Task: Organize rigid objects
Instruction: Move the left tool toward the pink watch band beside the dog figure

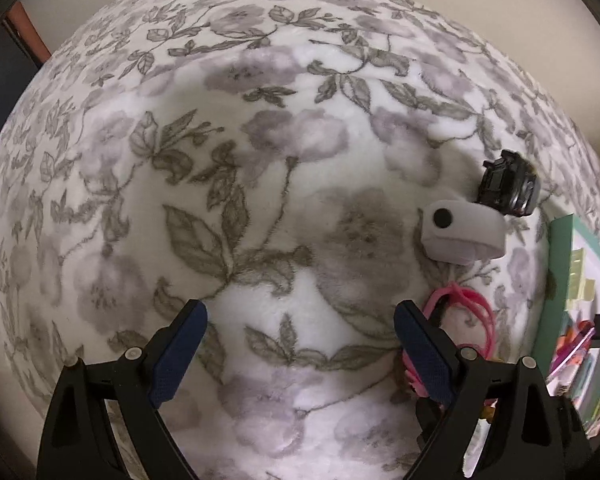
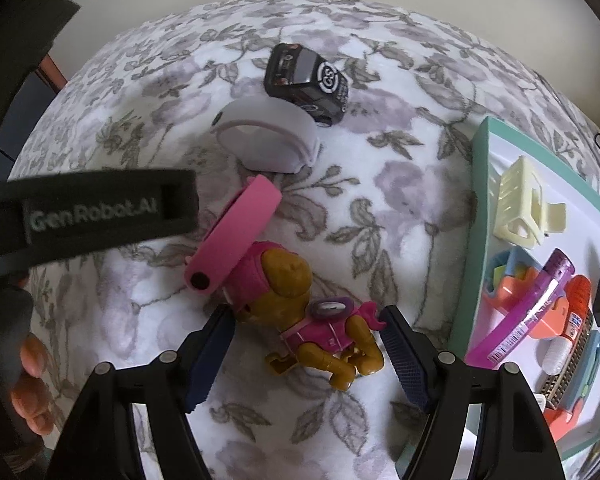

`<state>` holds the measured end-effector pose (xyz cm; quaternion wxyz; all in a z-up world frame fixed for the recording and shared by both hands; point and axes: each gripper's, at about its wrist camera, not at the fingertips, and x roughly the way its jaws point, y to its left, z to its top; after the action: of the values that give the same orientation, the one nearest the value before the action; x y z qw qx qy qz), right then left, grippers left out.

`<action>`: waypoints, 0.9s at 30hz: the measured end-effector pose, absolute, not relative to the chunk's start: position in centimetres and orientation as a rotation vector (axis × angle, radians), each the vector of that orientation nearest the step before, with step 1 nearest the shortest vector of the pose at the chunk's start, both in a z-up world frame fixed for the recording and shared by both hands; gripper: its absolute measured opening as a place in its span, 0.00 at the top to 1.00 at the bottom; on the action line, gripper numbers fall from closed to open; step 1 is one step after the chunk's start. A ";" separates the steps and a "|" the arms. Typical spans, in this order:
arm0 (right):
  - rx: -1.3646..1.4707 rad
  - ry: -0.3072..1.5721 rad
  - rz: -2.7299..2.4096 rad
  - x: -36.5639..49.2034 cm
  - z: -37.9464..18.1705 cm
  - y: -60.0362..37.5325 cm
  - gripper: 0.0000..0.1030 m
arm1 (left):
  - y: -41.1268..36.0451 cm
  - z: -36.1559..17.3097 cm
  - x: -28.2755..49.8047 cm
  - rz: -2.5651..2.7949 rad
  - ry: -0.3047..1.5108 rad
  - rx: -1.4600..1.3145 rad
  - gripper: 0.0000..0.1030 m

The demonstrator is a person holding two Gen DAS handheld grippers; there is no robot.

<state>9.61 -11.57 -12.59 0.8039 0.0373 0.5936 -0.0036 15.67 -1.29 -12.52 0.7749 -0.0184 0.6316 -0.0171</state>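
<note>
A brown toy dog in a pink suit (image 2: 316,320) lies on the floral blanket (image 2: 380,208), between the open jaws of my right gripper (image 2: 304,328). A pink band (image 2: 236,236) rests against the dog's head, with a grey band (image 2: 268,136) and a black toy car (image 2: 308,80) beyond. In the left wrist view my left gripper (image 1: 300,320) is open and empty over bare blanket (image 1: 260,184); the grey band (image 1: 464,232), black car (image 1: 508,184) and pink band (image 1: 460,312) lie to its right.
A teal-rimmed white tray (image 2: 480,200) at the right holds a cream hair claw (image 2: 520,208), a purple tube (image 2: 528,312), and other small items. It shows at the right edge of the left wrist view (image 1: 560,264). The other hand's strap and fingers (image 2: 32,380) are at the left.
</note>
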 end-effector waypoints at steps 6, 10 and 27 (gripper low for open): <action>0.109 1.250 -0.022 9.5 -11.8 -12.9 0.25 | 0.6 -10.5 15.3 -0.097 1.340 -0.105 0.08; 0.112 1.234 -0.023 8.8 -10.7 -13.6 0.32 | 1.0 -10.1 15.4 -0.100 1.342 -0.137 0.08; 0.159 1.215 -0.051 7.9 -10.0 -15.4 0.77 | 0.3 -10.4 14.5 -0.199 1.361 -0.273 0.08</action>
<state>7.93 -15.36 -10.00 0.8178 0.0748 0.5701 -0.0241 14.47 0.31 -10.37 0.7641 -0.1258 0.6261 -0.0913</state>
